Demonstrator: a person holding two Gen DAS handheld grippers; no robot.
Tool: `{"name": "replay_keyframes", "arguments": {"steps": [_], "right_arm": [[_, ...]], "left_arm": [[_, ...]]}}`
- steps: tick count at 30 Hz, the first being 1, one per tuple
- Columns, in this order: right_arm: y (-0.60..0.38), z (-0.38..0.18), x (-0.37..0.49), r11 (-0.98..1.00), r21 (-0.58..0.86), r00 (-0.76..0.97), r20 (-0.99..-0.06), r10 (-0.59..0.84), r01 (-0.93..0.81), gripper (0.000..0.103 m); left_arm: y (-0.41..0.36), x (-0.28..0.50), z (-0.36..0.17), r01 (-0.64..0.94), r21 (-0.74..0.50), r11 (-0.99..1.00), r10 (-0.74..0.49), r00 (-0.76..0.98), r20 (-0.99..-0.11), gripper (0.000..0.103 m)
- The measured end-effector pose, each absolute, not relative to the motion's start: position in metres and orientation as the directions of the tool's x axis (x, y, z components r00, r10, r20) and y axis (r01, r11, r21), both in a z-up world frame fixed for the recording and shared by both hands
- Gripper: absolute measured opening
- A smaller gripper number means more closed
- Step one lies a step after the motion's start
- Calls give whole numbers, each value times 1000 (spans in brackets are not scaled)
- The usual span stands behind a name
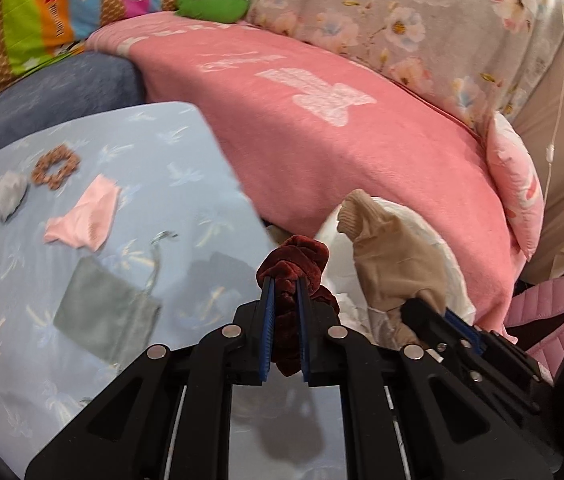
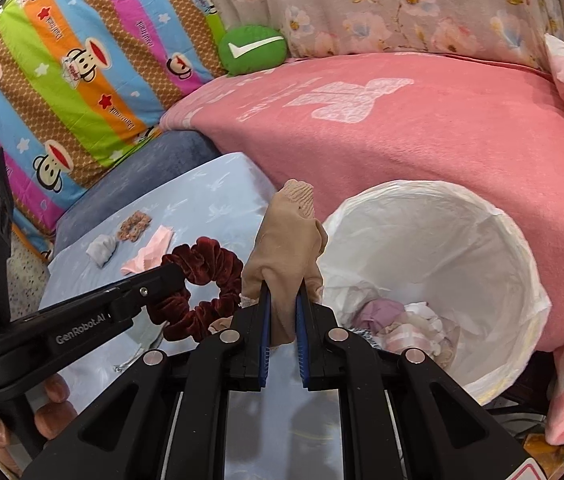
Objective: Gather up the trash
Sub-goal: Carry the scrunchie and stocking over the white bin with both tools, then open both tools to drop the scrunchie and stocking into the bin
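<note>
My left gripper (image 1: 284,280) is shut on a dark red velvet scrunchie (image 1: 294,266), lifted off the light blue table (image 1: 202,184). The right wrist view shows the same scrunchie (image 2: 206,268) hanging from the left gripper (image 2: 170,272). My right gripper (image 2: 282,294) is shut on a beige sock (image 2: 288,248), held near the left rim of the white-lined trash bin (image 2: 514,240). That sock (image 1: 394,256) and the right gripper (image 1: 418,306) also appear at the right of the left wrist view, in front of the bin's liner (image 1: 454,264). On the table lie a pink cloth (image 1: 86,216), a grey pouch (image 1: 106,316), a brown scrunchie (image 1: 56,166) and a grey wad (image 1: 8,196).
The bin holds several crumpled pieces (image 2: 402,324). A pink blanket (image 2: 422,144) covers the sofa behind the bin and table. A striped cushion (image 2: 74,80) and a green round pillow (image 2: 252,50) lie at the back left. A hand (image 2: 54,412) grips the left tool's handle.
</note>
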State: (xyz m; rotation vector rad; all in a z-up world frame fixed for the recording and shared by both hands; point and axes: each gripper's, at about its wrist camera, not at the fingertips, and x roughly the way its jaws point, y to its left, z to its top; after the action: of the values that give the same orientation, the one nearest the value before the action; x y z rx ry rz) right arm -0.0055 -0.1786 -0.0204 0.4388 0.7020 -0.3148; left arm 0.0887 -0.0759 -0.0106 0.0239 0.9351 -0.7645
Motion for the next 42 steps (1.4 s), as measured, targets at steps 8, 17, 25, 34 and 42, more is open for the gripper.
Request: {"name": "replay_keyframes", "arguments": {"steps": [8, 17, 25, 34, 42], "right_arm": [[-216, -17, -31, 821, 274, 709, -674, -208, 501, 10], [-244, -22, -50, 782, 274, 687, -681, -254, 561, 11], [-252, -23, -54, 762, 283, 685, -675, -274, 583, 16], [-249, -24, -53, 766, 289, 688, -678, -260, 574, 23], [-241, -25, -46, 780, 286, 689, -684, -240, 556, 27]], "left_arm": [[-117, 74, 2, 680, -291, 673, -627, 315, -712, 11], [-151, 62, 4, 733, -295, 613, -651, 258, -714, 13], [-154, 58, 5, 715, -257, 650, -634, 322, -703, 54], [-152, 62, 1, 703, -232, 673, -608, 346, -715, 55], [-140, 66, -5, 677, -234, 698, -590, 358, -723, 61]]}}
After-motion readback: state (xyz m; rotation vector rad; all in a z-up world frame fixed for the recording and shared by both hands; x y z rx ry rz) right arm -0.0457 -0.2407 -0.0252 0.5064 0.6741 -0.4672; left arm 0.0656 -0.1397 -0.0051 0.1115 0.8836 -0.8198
